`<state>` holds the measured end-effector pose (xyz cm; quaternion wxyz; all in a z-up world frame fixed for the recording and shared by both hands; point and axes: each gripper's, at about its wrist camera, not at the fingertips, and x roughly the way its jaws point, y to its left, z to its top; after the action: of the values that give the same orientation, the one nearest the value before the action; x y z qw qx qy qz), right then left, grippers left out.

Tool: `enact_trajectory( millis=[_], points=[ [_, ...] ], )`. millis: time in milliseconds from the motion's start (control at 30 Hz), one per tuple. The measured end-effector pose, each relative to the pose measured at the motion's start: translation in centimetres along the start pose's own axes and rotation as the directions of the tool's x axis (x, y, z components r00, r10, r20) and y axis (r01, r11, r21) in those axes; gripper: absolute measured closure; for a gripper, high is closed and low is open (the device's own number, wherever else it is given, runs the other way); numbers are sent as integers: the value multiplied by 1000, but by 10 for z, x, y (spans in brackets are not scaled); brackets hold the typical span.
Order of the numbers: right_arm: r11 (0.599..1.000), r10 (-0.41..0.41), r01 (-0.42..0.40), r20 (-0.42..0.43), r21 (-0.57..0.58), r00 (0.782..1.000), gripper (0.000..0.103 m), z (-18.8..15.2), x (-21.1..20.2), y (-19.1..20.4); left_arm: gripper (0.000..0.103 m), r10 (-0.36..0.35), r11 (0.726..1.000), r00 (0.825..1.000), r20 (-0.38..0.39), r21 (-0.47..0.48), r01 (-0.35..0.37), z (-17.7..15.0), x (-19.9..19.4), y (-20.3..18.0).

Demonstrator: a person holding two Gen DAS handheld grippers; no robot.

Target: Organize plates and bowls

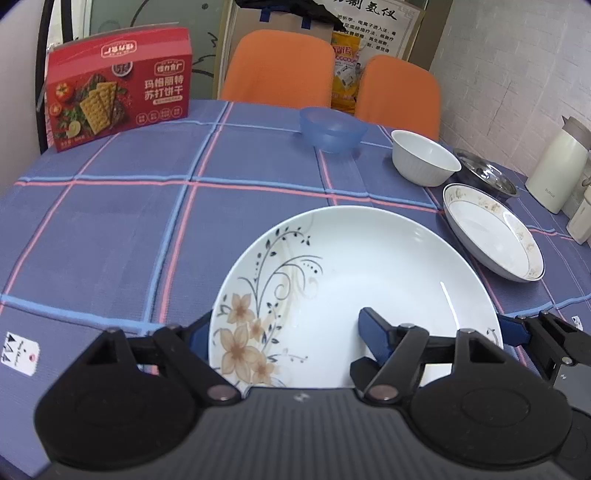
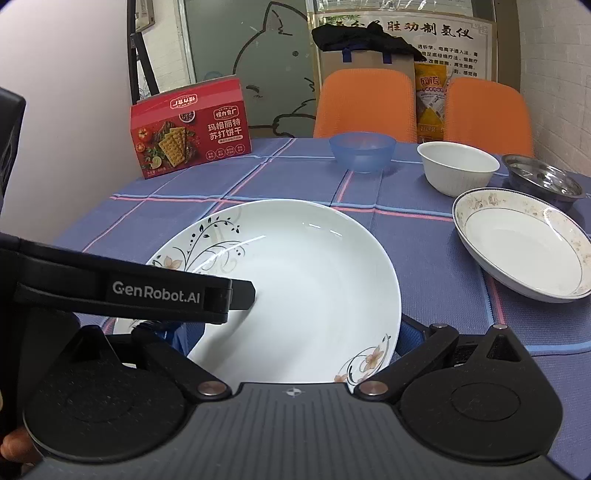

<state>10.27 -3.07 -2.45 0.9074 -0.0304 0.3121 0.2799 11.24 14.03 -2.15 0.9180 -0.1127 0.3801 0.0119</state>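
Large white flower-patterned ceramic plate (image 1: pixel 354 295) lies on blue plaid-clothed desk (image 1: pixel 110 221), near edge. Left tongs (image 1: pixel 284 332) spread wide, one finger under left rim, other over plate. Right tongs (image 2: pixel 295 332) likewise agape, straddling the near rim. Gold-rimmed shallow plate (image 2: pixel 524 243) lies right.

The left tongs (image 2: pixel 236 295) carry a label reading "GenRobot.AI" on the side of the arm. Ahead and left of both tongs, the red cracker box (image 2: pixel 190 129) is printed "玛格丽特 苏打饼干". Far ahead, past the desk, the wall poster (image 2: pixel 428 33) is headed with characters ending "制氢仪". The yellow bag (image 2: pixel 430 96) below it shows "网诺", not clearly legible.
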Motion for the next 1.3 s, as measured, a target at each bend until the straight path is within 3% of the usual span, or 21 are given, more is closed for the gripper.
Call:
enact_trajectory(
  millis=[67,133,233,300,433,567,700,900,1067,1167,1300],
  points=[
    [1000,11,-11,-1,0,1000,13,-2,1,-4,29,-9,1000,1000,1,-8,9,-1,3,4],
    [999,15,-15,-17,36,1000,15,-3,3,-12,19,-29,999,999,13,-17,30,-1,3,7],
    [998,10,-11,7,57,1000,15,-3,1,-19,9,-17,1000,994,108,10,16,2,-13,5],
    [998,15,-17,23,67,1000,15,-1,-2,-21,8,-6,999,986,164,39,-1,7,-25,3],
    [994,19,-23,38,108,999,15,0,-6,-29,6,20,998,979,204,51,-31,16,-36,2],
    [986,30,-36,39,163,999,15,-6,-16,-45,6,26,997,980,197,61,-39,19,-34,-3],
    [976,-11,0,48,217,999,15,-11,-32,-68,6,21,996,984,174,84,-36,19,-27,-14],
    [939,-130,103,63,329,989,14,-24,-65,-119,5,8,991,987,158,130,-29,25,-19,-40],
    [865,-269,241,2,440,963,14,-26,-73,-160,5,-15,984,989,149,175,-11,35,-8,-67],
    [842,-243,227,-32,489,969,14,-26,-65,-178,5,-21,977,991,133,213,-8,39,2,-84],
    [849,-204,183,-12,495,979,14,-24,-58,-191,5,-15,965,993,116,261,-16,44,15,-103]
  ],
)
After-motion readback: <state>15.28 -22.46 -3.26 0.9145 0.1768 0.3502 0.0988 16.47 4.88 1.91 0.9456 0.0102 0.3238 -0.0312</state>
